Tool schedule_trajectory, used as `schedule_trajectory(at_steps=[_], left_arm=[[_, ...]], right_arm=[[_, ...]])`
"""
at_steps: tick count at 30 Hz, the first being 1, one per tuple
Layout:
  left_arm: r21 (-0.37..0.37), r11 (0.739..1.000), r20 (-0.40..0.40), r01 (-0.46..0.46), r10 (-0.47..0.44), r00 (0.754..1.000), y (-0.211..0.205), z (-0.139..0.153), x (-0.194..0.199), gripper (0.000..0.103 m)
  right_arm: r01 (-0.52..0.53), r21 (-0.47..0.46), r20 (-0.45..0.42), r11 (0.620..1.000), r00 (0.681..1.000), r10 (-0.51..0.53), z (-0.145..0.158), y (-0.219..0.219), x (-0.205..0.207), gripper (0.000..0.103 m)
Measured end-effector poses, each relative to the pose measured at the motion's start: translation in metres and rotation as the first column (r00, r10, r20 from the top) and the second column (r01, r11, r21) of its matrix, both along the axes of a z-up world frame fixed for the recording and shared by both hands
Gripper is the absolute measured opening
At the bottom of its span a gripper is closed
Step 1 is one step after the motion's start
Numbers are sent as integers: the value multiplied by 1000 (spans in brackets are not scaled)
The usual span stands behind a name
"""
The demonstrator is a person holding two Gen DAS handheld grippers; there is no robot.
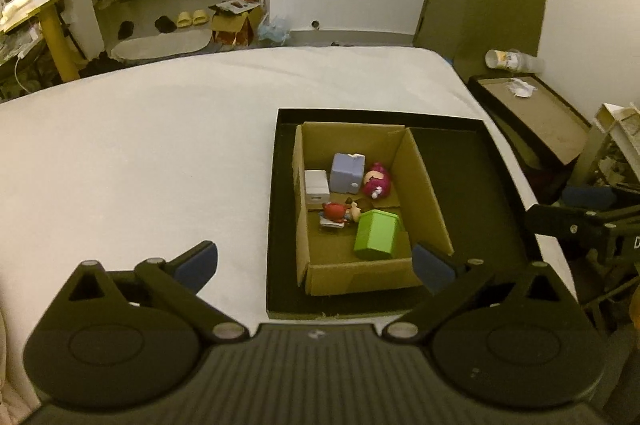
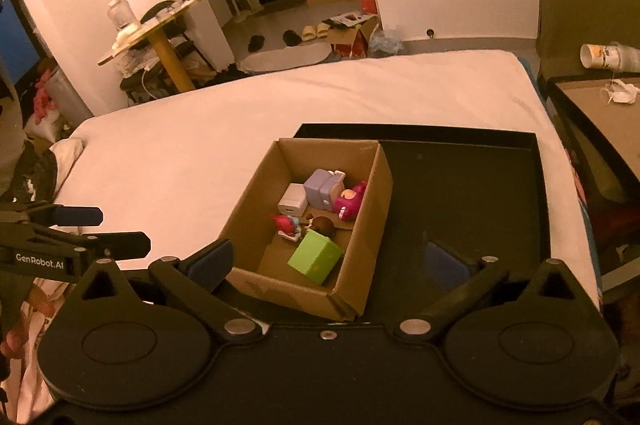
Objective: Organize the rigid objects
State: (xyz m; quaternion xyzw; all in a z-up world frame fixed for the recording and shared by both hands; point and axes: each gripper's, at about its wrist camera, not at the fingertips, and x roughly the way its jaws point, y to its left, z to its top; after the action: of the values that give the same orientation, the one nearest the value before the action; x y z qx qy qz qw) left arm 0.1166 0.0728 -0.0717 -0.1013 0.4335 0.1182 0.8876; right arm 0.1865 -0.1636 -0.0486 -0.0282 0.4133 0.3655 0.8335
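A white bed (image 1: 160, 145) fills the left of the scene, bare on its near-left part. The left hand-held gripper (image 1: 316, 261) hovers near the camera with its blue-padded fingers (image 1: 196, 263) spread wide and nothing between them. In the right wrist view the same left hand-held gripper shows at the left edge, over the bed's left side. Right of the bed's middle lies a flat black tray (image 1: 472, 177), and in its left part stands an open cardboard box (image 1: 424, 185). Inside the box, along the left wall, sits a small white block (image 1: 317, 183); just right of it stands a lilac cube (image 1: 347, 172), and beside that, toward the far right corner, a magenta toy figure (image 1: 376, 181) lies on its side. Nearer, a small red figure (image 1: 333, 213) lies close to a brown-haired figure (image 2: 322, 224), and a green box (image 1: 377, 234) rests tilted at the near right of the box floor. The right hand-held gripper (image 2: 328, 261) hangs over the near edge of the box and tray, its fingers (image 2: 210, 261) released wide and empty. Far right, beyond the bed, a paper cup (image 1: 500, 59) lies on its side above a brown-topped stand (image 1: 536, 113).
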Motion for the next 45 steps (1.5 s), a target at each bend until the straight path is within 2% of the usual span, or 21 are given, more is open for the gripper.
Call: schedule_trajectory(at_steps=[12, 24, 27, 37, 45], left_arm=[[-6, 999, 77, 43, -43, 996, -16, 32, -49, 103], [-19, 997, 140, 70, -67, 988, -33, 50, -89, 103], [-35, 996, 147, 78, -72, 986, -38, 50, -96, 103], [-5, 993, 190, 122, -119, 975, -59, 63, -110, 103], [-11, 995, 216, 99, -95, 972, -66, 68, -120, 103]], right_arm=[[-8, 24, 44, 1000, 999, 7, 27, -35, -42, 103], [-31, 66, 78, 997, 997, 26, 50, -56, -80, 103], [-35, 75, 83, 997, 996, 28, 54, -63, -88, 103], [-41, 103, 129, 994, 991, 28, 69, -77, -113, 103], [-32, 111, 144, 993, 989, 15, 75, -87, -127, 103]])
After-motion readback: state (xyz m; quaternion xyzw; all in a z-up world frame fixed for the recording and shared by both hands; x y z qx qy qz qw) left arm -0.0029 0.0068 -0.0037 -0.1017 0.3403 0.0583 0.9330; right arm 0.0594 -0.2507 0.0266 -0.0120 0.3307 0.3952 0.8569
